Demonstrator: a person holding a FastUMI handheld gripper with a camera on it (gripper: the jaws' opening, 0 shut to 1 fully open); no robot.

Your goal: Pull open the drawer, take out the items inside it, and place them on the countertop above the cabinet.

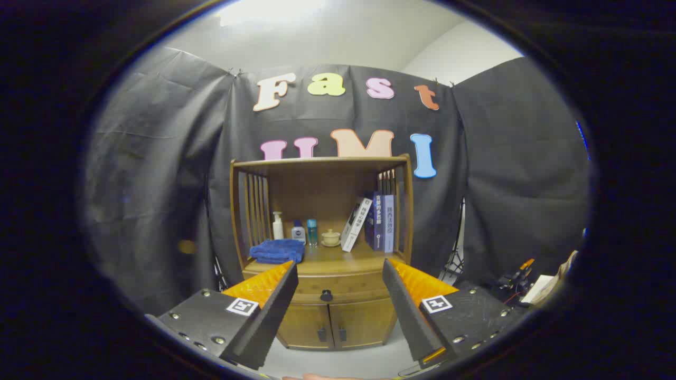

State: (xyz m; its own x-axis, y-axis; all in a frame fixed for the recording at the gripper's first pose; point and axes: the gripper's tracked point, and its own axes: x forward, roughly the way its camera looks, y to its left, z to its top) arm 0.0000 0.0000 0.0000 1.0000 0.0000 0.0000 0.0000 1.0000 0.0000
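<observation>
Cabinet of brown wood (322, 311) stands against the black cloth wall, well beyond the gripper (340, 277), whose 2 fingers are spread wide apart with nothing between them. Seen through the gap between the fingers is the closed wooden drawer (338, 287) with its small dark round knob (326, 295), set just under the countertop (343, 256). Below the drawer are 2 wooden doors (335, 324), each with a dark handle near the middle seam.

On the countertop, under an open shelf frame with slatted sides, a folded blue towel (277, 250) lies at the left front. Behind it stand a white pump bottle (278, 226), a small bottle with a dark blue label (299, 231) and a slim teal bottle (312, 231). A small pale lidded cup on a saucer (331, 237) sits near the middle. To the right, a white book (356, 224) leans against 2 upright blue books (383, 221).

Right of the cabinet, cluttered equipment and papers (523, 285) lie beside the wall.
</observation>
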